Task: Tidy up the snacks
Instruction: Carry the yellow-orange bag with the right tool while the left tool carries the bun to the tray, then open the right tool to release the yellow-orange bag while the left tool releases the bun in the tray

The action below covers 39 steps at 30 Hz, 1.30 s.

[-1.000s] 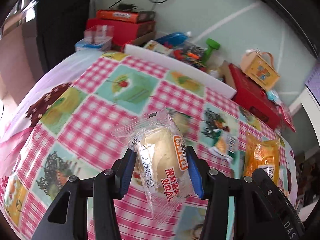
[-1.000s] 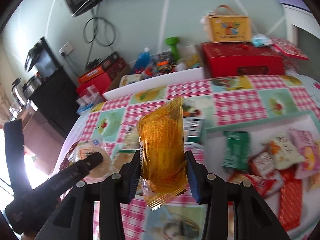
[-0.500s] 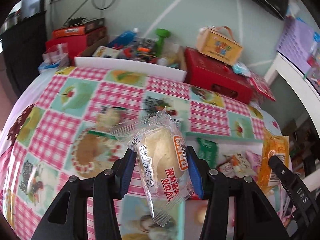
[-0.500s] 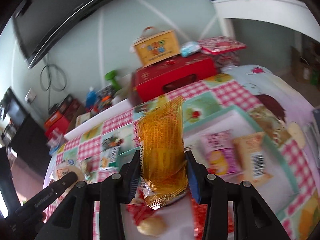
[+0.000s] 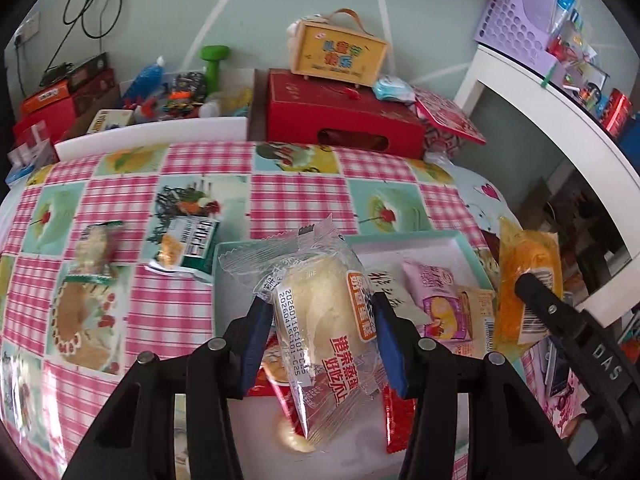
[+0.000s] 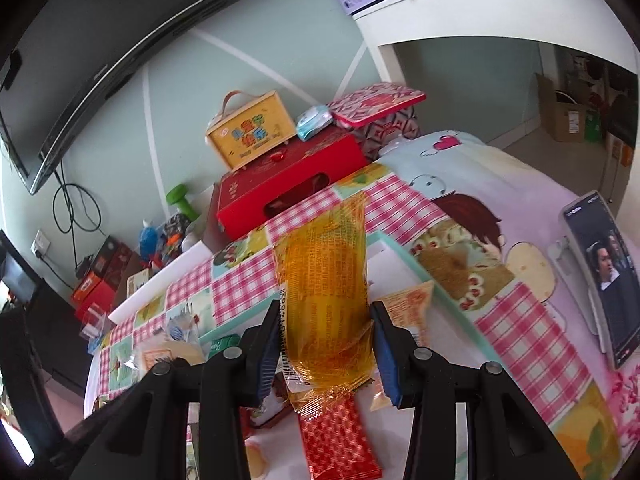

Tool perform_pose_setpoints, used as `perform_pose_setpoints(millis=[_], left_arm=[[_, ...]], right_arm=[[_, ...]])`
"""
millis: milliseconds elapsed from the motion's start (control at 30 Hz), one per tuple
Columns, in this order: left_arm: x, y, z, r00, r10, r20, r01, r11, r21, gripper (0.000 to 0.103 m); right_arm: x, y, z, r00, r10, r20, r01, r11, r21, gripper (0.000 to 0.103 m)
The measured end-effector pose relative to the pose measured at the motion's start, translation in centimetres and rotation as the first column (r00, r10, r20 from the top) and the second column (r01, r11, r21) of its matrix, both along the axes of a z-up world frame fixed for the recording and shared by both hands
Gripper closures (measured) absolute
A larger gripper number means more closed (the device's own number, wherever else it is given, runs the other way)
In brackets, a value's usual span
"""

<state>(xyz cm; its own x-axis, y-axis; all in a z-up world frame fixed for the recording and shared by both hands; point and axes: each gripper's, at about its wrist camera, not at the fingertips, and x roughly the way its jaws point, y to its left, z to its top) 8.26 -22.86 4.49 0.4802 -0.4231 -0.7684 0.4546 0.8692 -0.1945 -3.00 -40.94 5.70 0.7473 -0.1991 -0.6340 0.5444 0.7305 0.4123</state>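
Left wrist: glossy, crinkled, probably plastic bun packet (image 5: pixel 320 320).

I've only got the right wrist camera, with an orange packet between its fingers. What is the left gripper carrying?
Observer: The left gripper is shut on a clear-wrapped pale bun, in front of the tray.
Operator: Anything in that tray my packet hides?
Observer: A pink packet lies flat in its right half.
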Motion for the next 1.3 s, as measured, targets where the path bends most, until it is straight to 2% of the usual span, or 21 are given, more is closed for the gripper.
perform_pose_setpoints(millis=[167, 500, 800, 1200, 1300], left_arm=[[0.7, -0.5, -0.5, 1.0, -0.008, -0.005, 0.008, 1.0, 0.004, 0.051], [2.3, -0.1, -1.7, 0.999, 0.005, -0.044, -0.006, 1.0, -0.023, 0.051], [3.7, 0.3, -2.7, 0.993, -0.021, -0.113, 0.01, 0.996, -0.091, 0.051], [4.7, 1.1, -3.7, 0.988, -0.009, -0.152, -0.006, 0.995, -0.097, 0.051], [4.7, 0.8, -3.8, 0.988, -0.015, -0.153, 0.002, 0.996, -0.089, 0.051]], right_arm=[[-0.2, -0.8, -0.2, 1.0, -0.011, -0.006, 0.011, 1.0, 0.005, 0.058], [1.2, -0.1, -1.1, 0.998, 0.046, -0.031, -0.046, 0.999, 0.018, 0.058], [2.8, 1.2, -2.1, 0.991, 0.13, -0.038, -0.128, 0.99, 0.06, 0.057], [4.5, 2.3, -3.7, 0.981, 0.165, -0.1, -0.158, 0.985, 0.074, 0.056], [4.7, 2.3, -3.9, 0.979, 0.162, -0.12, -0.155, 0.986, 0.068, 0.049]])
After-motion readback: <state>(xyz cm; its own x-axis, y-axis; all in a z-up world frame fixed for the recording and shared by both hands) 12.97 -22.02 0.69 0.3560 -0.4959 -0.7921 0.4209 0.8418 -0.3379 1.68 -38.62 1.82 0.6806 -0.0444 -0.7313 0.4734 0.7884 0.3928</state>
